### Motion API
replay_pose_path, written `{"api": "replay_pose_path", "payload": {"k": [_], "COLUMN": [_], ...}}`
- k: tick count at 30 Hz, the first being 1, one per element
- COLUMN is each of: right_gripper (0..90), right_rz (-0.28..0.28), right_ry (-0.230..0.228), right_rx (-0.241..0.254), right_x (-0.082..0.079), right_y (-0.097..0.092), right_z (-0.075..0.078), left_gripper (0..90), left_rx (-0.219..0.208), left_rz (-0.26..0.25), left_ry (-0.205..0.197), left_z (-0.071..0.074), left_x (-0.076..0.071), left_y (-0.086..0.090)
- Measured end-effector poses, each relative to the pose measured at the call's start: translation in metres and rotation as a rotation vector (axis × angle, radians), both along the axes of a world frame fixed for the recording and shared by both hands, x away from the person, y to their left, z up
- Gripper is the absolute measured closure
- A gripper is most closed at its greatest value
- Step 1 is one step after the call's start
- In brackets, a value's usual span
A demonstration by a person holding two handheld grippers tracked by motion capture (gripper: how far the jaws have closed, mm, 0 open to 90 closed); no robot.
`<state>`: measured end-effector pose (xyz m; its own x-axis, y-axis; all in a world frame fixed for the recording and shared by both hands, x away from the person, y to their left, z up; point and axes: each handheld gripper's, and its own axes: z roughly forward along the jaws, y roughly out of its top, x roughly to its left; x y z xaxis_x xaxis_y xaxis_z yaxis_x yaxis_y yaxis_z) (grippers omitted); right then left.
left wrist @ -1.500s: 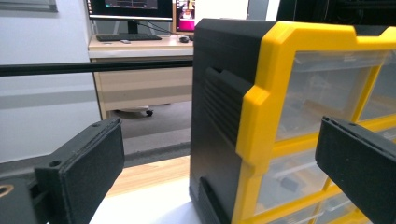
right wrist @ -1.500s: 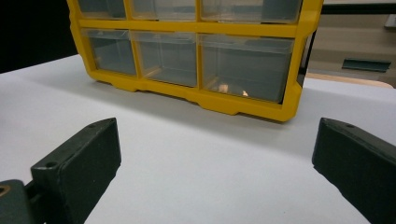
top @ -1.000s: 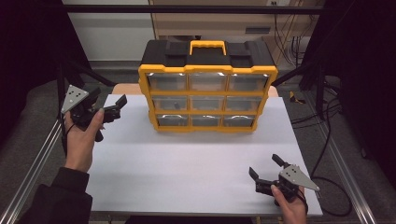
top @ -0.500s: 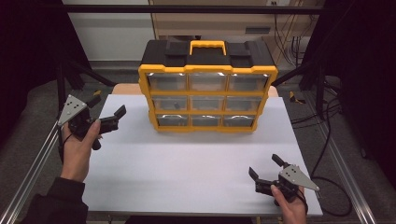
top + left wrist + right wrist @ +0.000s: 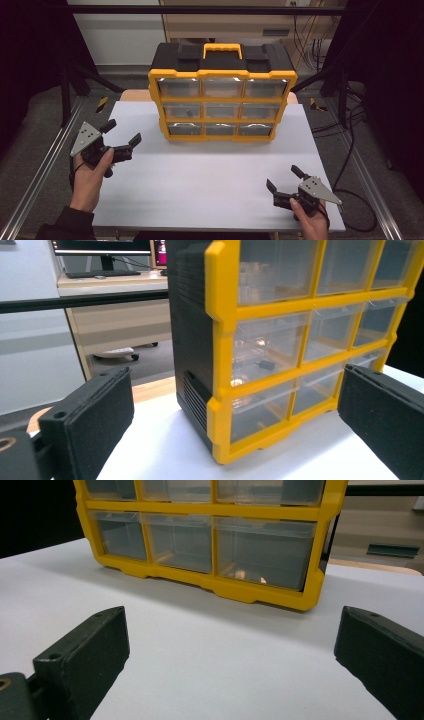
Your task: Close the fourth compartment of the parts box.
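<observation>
A black and yellow drawer cabinet [image 5: 221, 90] with clear drawers in three rows stands upright at the back middle of the white table [image 5: 210, 175]. All its drawers look pushed in. My left gripper [image 5: 121, 131] hovers open at the table's left edge, left of the cabinet and aimed at its left corner [image 5: 220, 370]. Something small and dark lies in a middle-row drawer [image 5: 267, 365]. My right gripper [image 5: 284, 179] rests open low at the front right, facing the bottom drawer row [image 5: 200, 540]. Nothing sits between either pair of jaws.
Metal rails [image 5: 45, 170] run along both sides of the table, with cables [image 5: 350, 150] on the floor at the right. Behind the table are a wooden cabinet [image 5: 235, 20] and a desk with a monitor [image 5: 100, 247].
My left gripper has come down and toward the front along the table's left edge, staying open. The right gripper has not moved.
</observation>
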<state>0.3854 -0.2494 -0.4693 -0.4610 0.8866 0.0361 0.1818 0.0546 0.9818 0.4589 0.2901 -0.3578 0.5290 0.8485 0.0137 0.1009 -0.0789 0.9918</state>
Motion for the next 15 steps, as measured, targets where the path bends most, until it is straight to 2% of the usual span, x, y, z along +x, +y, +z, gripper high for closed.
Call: {"api": "replay_pose_path", "payload": {"k": [8,15], "right_gripper": [1.5,1.5], "right_rz": [0.001,0.002], "right_ry": [0.001,0.002], "right_rx": [0.0,-0.001], "right_x": [0.0,0.0], "right_y": [0.0,0.0], "right_z": [0.0,0.0], "left_gripper": [1.1,1.2], "left_rx": [0.009,0.001], "left_rz": [-0.012,-0.012], "left_ry": [0.012,0.031], "left_z": [-0.017,-0.033], "left_x": [-0.008,-0.013], "left_y": [-0.003,-0.001]}}
